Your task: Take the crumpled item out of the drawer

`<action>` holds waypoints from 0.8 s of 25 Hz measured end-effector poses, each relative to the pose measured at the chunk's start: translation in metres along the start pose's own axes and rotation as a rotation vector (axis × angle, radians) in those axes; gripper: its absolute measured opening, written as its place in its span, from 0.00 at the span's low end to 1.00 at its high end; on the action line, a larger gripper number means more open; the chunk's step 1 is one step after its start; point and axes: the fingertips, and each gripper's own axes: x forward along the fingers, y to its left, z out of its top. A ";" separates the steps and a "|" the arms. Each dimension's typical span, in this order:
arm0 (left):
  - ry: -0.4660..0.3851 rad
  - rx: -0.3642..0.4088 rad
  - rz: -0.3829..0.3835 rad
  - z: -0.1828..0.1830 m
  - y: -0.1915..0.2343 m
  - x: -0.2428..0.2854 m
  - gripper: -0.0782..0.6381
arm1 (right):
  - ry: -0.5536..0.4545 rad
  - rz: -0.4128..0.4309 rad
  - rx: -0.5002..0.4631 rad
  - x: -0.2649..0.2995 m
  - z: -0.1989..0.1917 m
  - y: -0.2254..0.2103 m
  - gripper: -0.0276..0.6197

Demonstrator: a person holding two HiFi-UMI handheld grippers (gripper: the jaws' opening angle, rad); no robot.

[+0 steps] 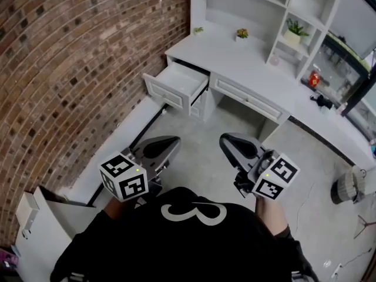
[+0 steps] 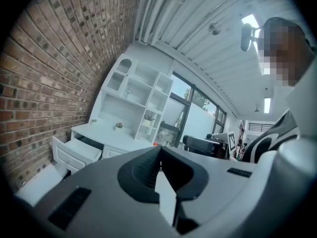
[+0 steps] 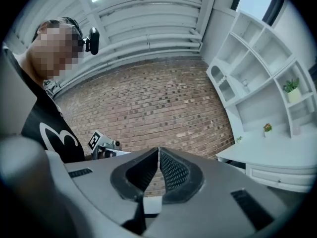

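The white desk's top left drawer (image 1: pixel 180 84) stands pulled open; its inside looks plain white, and no crumpled item shows from here. The same drawer appears small at the lower left of the left gripper view (image 2: pixel 74 150). Both grippers hover close to my body, well short of the desk. My left gripper (image 1: pixel 169 143) is shut with nothing between its jaws, whose tips meet (image 2: pixel 159 156). My right gripper (image 1: pixel 228 140) is likewise shut and empty (image 3: pixel 158 155) and faces the brick wall.
A brick wall (image 1: pixel 70 69) runs along the left. The desk (image 1: pixel 252 69) carries shelves with small potted plants (image 1: pixel 241 34) and a red object (image 1: pixel 314 79). A white box (image 1: pixel 35 216) sits at lower left, and a grey basket (image 1: pixel 346 187) on the floor at right.
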 end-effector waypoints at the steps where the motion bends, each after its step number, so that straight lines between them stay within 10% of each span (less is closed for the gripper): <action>1: 0.001 -0.001 0.000 0.000 0.001 0.000 0.11 | -0.009 -0.015 -0.009 -0.001 0.002 -0.002 0.10; 6: 0.016 -0.011 -0.008 -0.004 0.005 0.004 0.11 | -0.005 -0.043 -0.077 -0.001 0.005 -0.003 0.35; 20: 0.035 -0.083 -0.007 -0.010 0.074 0.050 0.11 | 0.105 -0.070 -0.074 0.040 -0.026 -0.076 0.66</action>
